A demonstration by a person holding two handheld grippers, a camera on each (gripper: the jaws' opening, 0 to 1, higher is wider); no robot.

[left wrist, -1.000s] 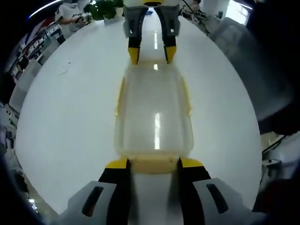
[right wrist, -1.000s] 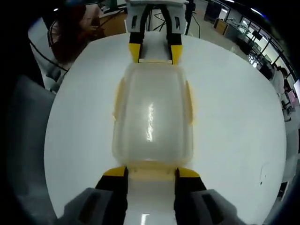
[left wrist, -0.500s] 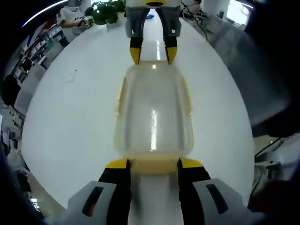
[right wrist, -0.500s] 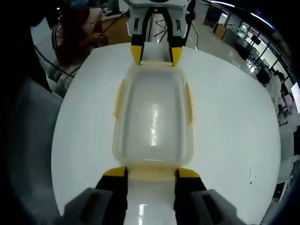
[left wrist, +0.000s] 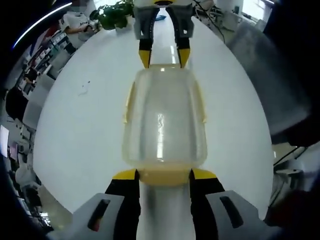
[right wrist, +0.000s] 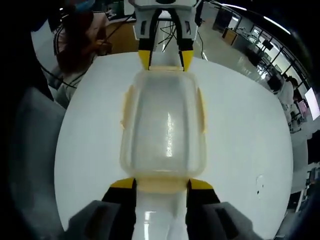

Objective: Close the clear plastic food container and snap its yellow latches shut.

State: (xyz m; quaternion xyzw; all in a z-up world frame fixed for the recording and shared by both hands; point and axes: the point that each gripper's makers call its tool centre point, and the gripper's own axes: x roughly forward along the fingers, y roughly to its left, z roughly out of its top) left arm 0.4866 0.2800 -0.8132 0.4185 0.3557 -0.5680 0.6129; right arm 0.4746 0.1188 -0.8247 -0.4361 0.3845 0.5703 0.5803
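Note:
The clear plastic container (left wrist: 164, 120) with its lid on hangs lengthwise between both grippers over a round white table (left wrist: 80, 125). My left gripper (left wrist: 164, 175) is shut on the yellow end latch (left wrist: 164, 176) nearest it. At the far end, my right gripper (left wrist: 164, 59) is shut on the opposite end. Yellow side latches (left wrist: 129, 102) lie along the long edges. In the right gripper view the container (right wrist: 162, 125) runs from my right gripper (right wrist: 161, 184), shut on its end latch (right wrist: 161, 186), to the left gripper (right wrist: 165, 62).
A green plant (left wrist: 112, 12) stands at the table's far edge. A grey chair back (left wrist: 270, 75) is beside the table. In the right gripper view a person (right wrist: 80, 35) sits past the white table (right wrist: 250, 140), with a grey chair (right wrist: 30, 150) close by.
Both views have drawn back from the table, which looks smaller now. The container keeps the same place between the two grippers, so it has come up with them.

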